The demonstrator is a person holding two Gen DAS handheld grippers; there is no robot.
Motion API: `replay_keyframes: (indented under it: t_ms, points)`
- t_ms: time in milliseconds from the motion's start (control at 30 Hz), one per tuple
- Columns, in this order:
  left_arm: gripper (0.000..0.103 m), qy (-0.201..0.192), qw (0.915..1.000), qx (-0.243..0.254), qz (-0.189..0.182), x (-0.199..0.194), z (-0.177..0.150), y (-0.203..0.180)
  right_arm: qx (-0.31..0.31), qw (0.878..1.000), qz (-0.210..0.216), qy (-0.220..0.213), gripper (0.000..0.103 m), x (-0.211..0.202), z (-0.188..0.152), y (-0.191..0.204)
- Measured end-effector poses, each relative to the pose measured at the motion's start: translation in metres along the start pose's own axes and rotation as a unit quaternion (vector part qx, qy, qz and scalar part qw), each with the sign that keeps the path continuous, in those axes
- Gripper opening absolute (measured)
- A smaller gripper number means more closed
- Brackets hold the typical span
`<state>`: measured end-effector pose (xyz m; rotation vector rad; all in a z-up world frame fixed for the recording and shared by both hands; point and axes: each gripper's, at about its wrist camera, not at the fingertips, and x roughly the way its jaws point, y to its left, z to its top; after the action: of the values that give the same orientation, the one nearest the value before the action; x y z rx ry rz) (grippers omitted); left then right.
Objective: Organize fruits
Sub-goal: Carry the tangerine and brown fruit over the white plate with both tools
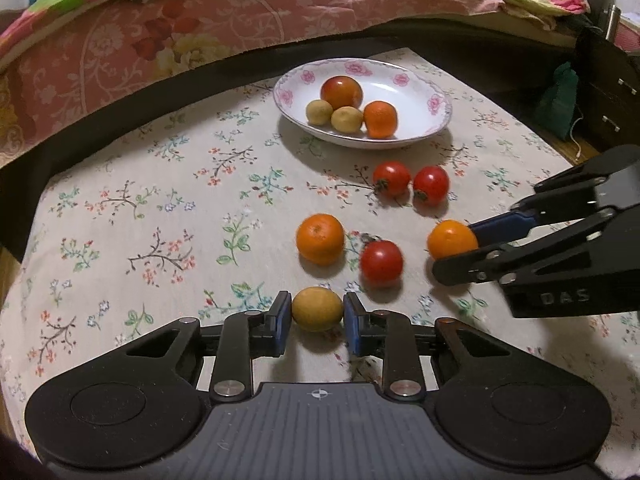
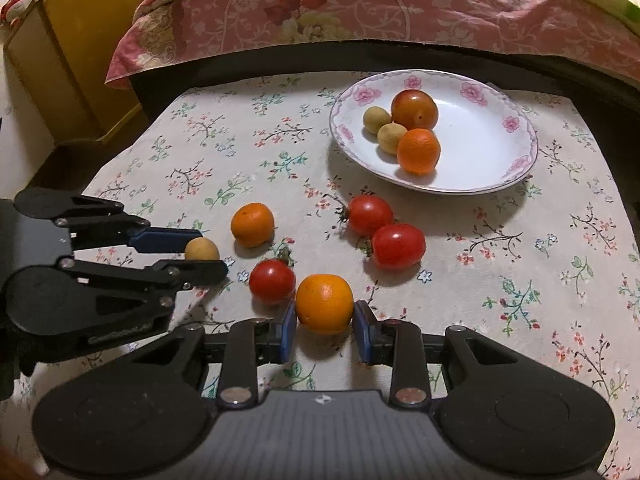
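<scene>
My left gripper has its blue pads on either side of a small yellow-brown fruit on the floral tablecloth, pads at its sides. My right gripper likewise brackets an orange. The same orange shows in the left wrist view. A white floral plate at the back holds a reddish fruit, two small yellow fruits and an orange. Loose on the cloth lie another orange and three red tomatoes.
The table is covered by a floral cloth and stands against a bed with a pink quilt. A yellow wooden cabinet is at the far left, dark drawers at the far right.
</scene>
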<state>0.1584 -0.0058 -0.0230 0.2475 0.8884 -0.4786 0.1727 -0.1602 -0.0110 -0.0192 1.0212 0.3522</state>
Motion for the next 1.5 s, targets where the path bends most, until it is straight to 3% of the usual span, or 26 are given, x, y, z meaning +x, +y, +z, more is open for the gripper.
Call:
replay_keyframes:
  t_ms: [700,767,900,1500]
  points:
    - [0.046,0.004,1.0,0.006,-0.004,0.0,-0.012,-0.006,-0.021,1.0,-0.005,0.002,0.031,0.008,-0.003,0.004]
    - [0.046,0.004,1.0,0.006,-0.003,0.0,-0.013,-0.006,-0.027,1.0,-0.003,0.002,0.031,0.009,-0.002,0.003]
    - [0.035,0.005,0.9999,-0.006,-0.009,0.001,-0.01,-0.004,-0.035,0.999,-0.002,0.002,0.031,0.009,-0.002,0.004]
    - [0.035,-0.03,0.9995,-0.001,-0.011,-0.007,0.013,-0.012,-0.018,0.999,-0.002,-0.028,0.031,-0.01,0.003,0.001]
